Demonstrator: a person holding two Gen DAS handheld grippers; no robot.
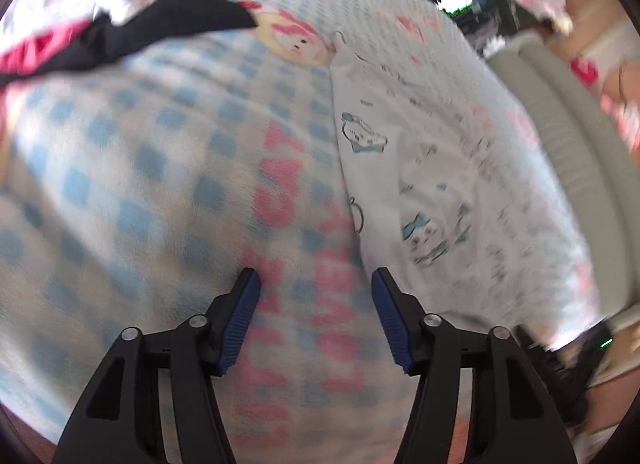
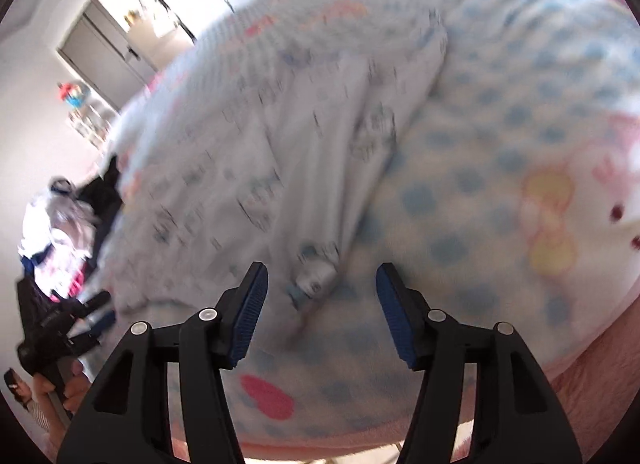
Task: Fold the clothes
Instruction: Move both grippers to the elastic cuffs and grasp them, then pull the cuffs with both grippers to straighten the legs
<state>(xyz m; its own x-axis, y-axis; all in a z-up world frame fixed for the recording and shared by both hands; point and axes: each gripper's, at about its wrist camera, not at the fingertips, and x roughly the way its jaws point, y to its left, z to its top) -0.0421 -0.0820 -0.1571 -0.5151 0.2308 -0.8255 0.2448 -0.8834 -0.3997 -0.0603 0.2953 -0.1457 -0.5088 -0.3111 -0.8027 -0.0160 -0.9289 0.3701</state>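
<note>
We see a white printed garment [image 1: 420, 184] lying spread on a blue-and-white checked blanket [image 1: 120, 184] with pink lettering. Left gripper [image 1: 316, 284]: jaws wide apart, nothing between the blue pads [image 1: 240, 320]; it hangs over bare blanket, the garment's near edge just to the right of the right-hand finger. Right gripper [image 2: 320, 284]: jaws likewise wide apart and empty; a bunched corner of the garment [image 2: 280, 152] lies just ahead of the gap, between the two fingertips in view, contact not discernible through blur. A pile of other clothes [image 1: 80, 8] sits at the blanket's far end, well apart from the garment.
</note>
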